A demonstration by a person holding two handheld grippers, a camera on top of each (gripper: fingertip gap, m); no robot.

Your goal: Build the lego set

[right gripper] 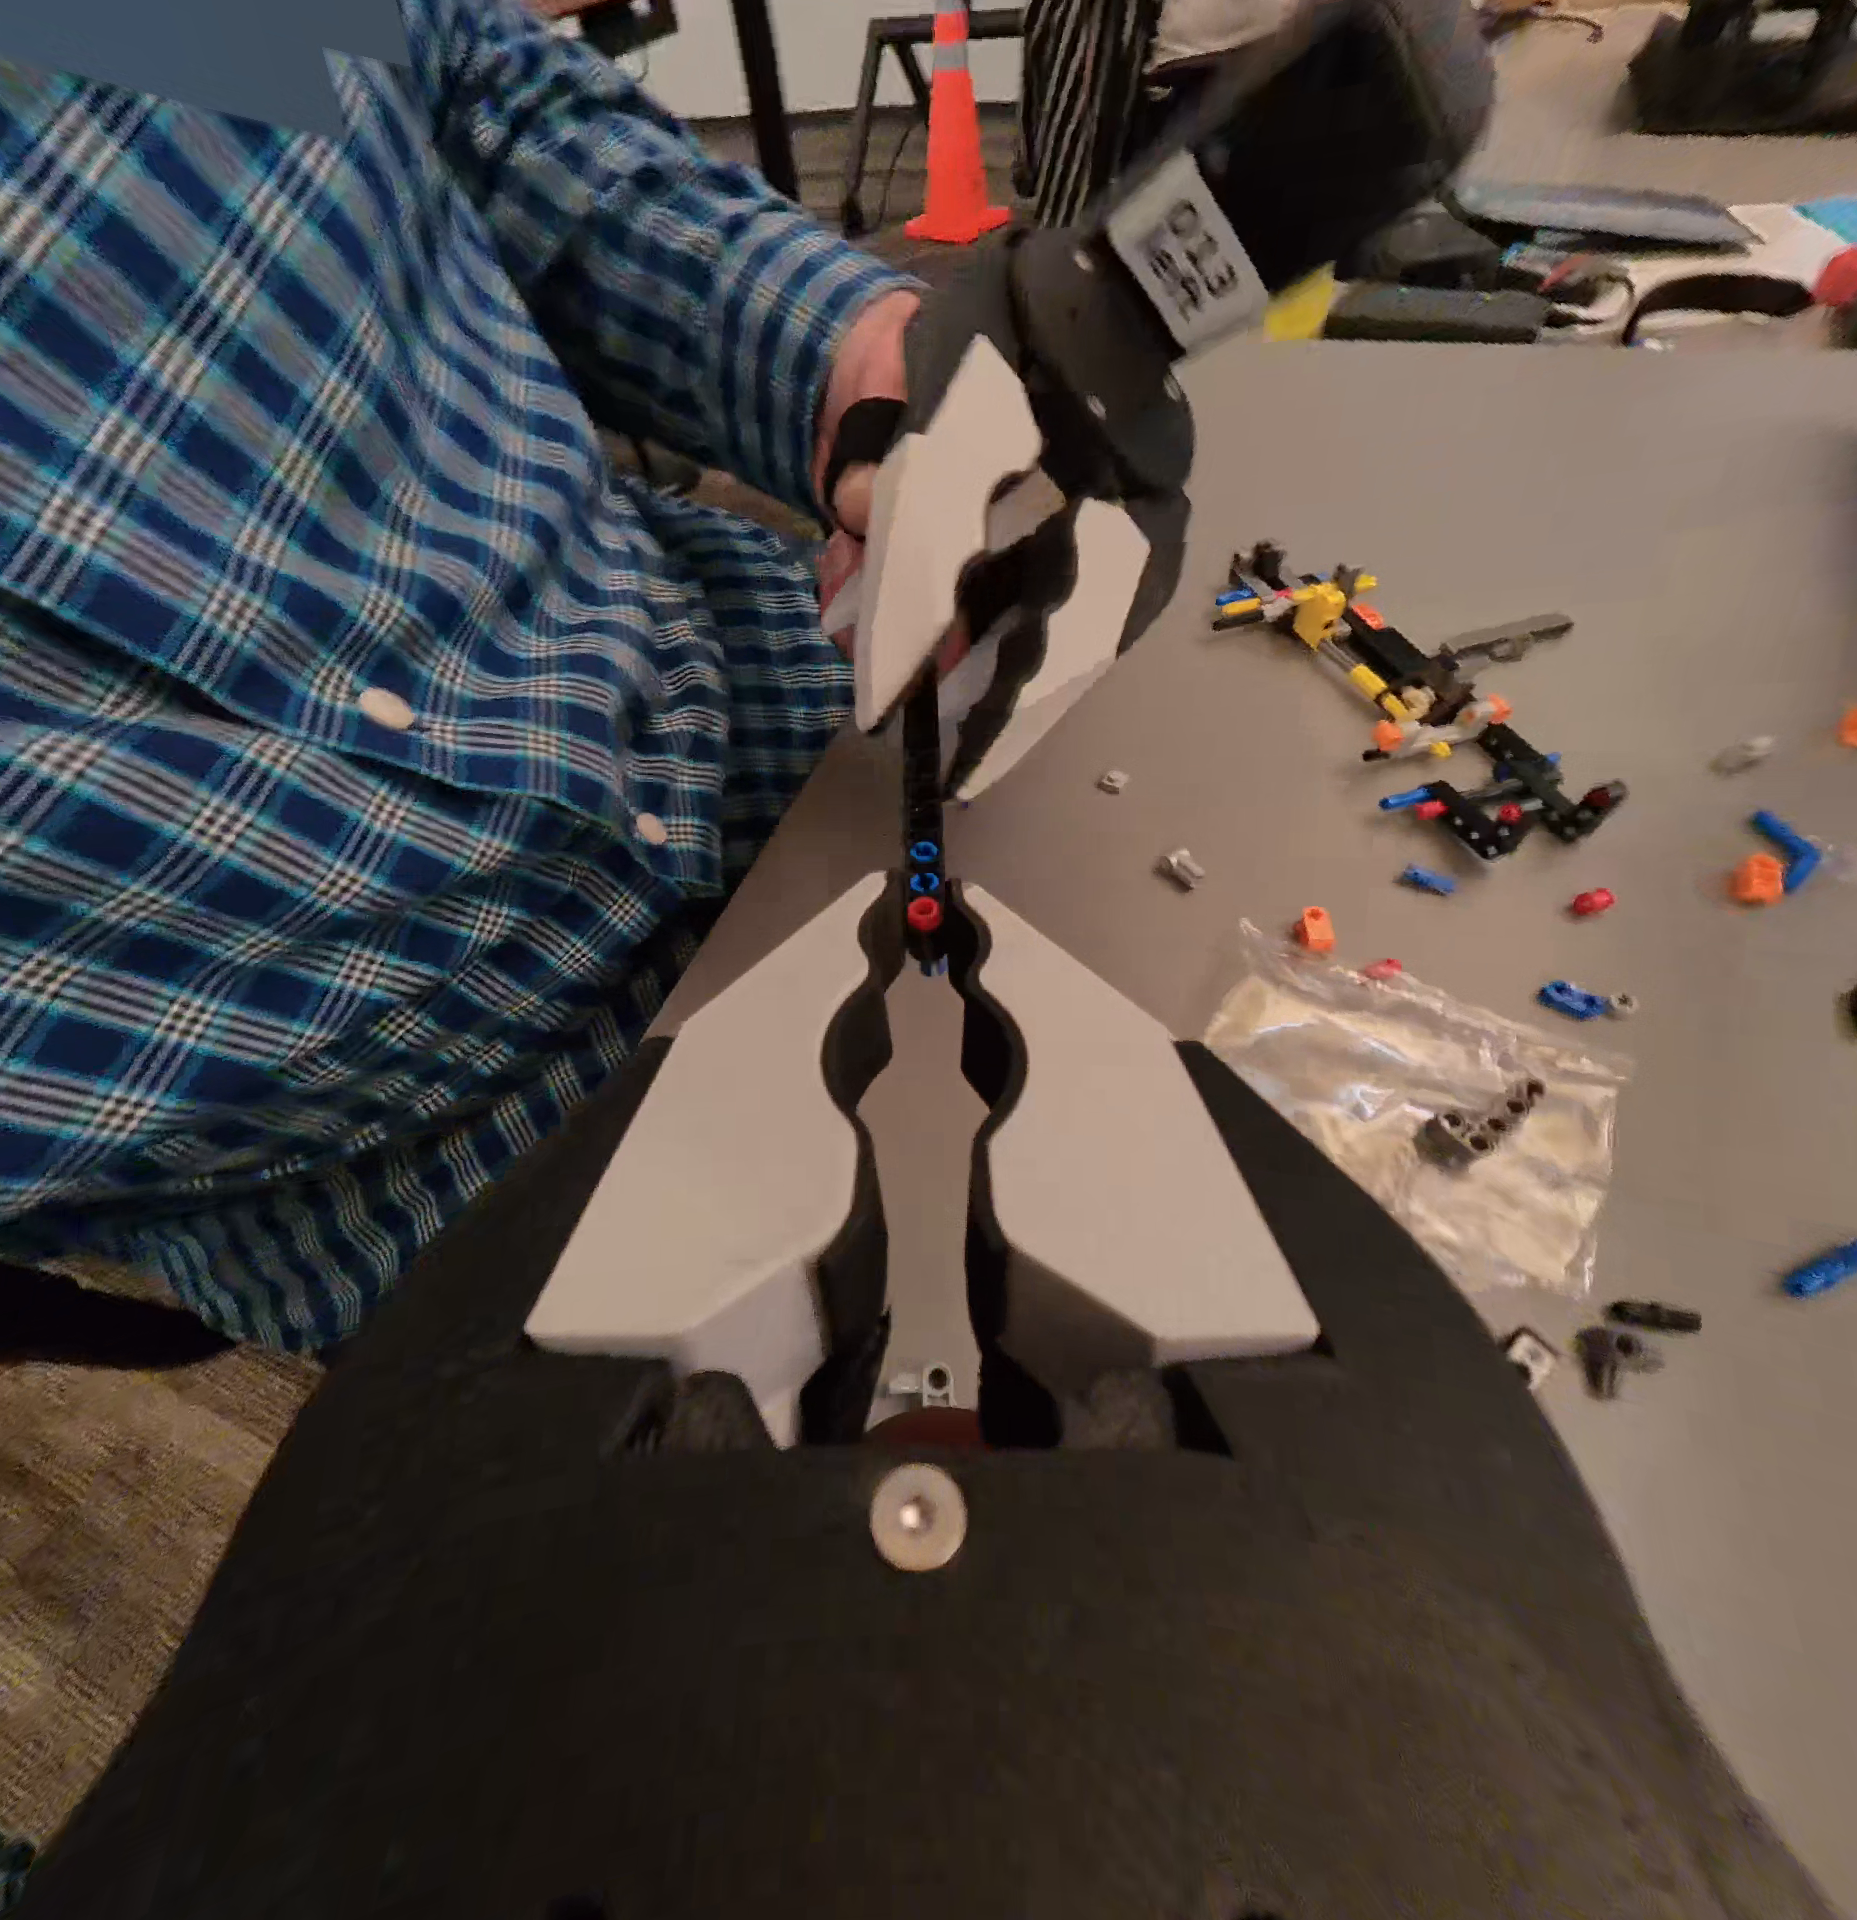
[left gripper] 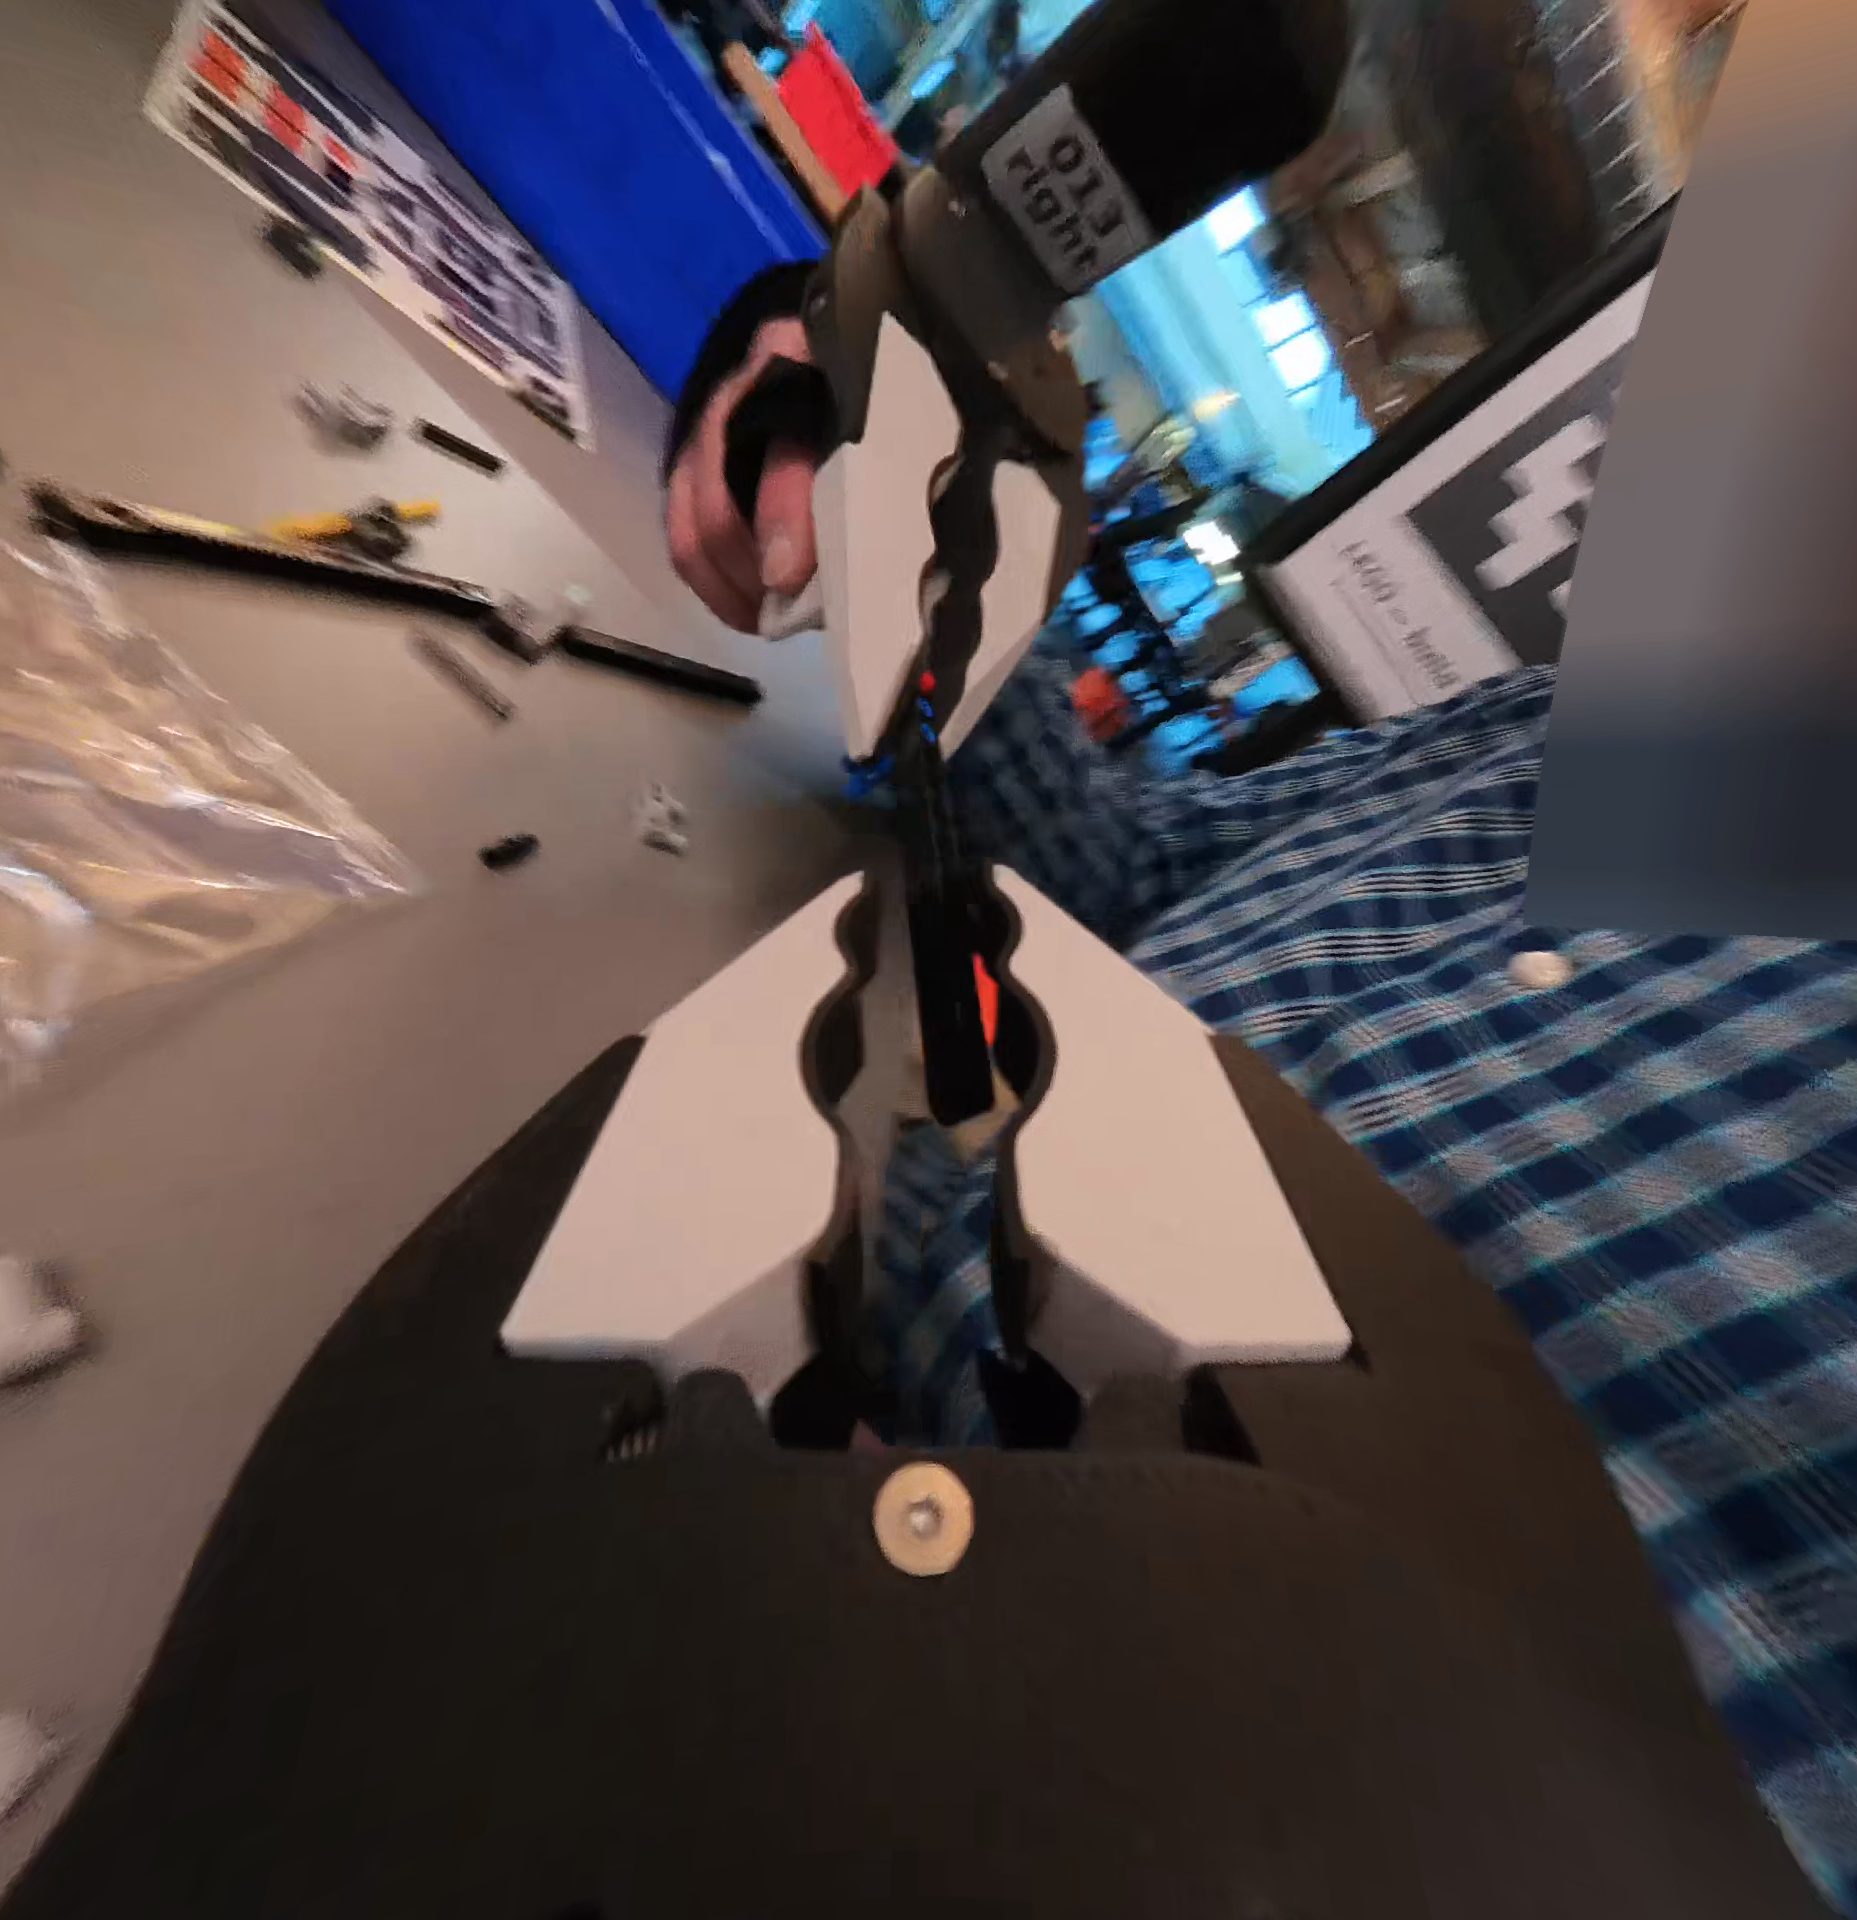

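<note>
Above the grey table's [right gripper: 1423, 468] edge, both ends of a black lego beam [right gripper: 922, 800] clamped: left gripper [left gripper: 929, 904] at one, right gripper [right gripper: 922, 914] at the other. Blue and red pins [right gripper: 922, 883] seated near right gripper's tips. Farther across the table, a partly built lego assembly [right gripper: 1423, 696], loose pieces, clear plastic bag [right gripper: 1423, 1132].

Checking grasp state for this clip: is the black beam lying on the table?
No. The black beam is held in the air between the right gripper and left gripper, beside the table.

The tabletop [right gripper: 1526, 468] looks matt grey and smooth; the bag [right gripper: 1423, 1122] is glossy, crinkled clear plastic; the checked shirt [right gripper: 280, 623] is woven cloth; the carpet [right gripper: 124, 1507] looks rough.
</note>
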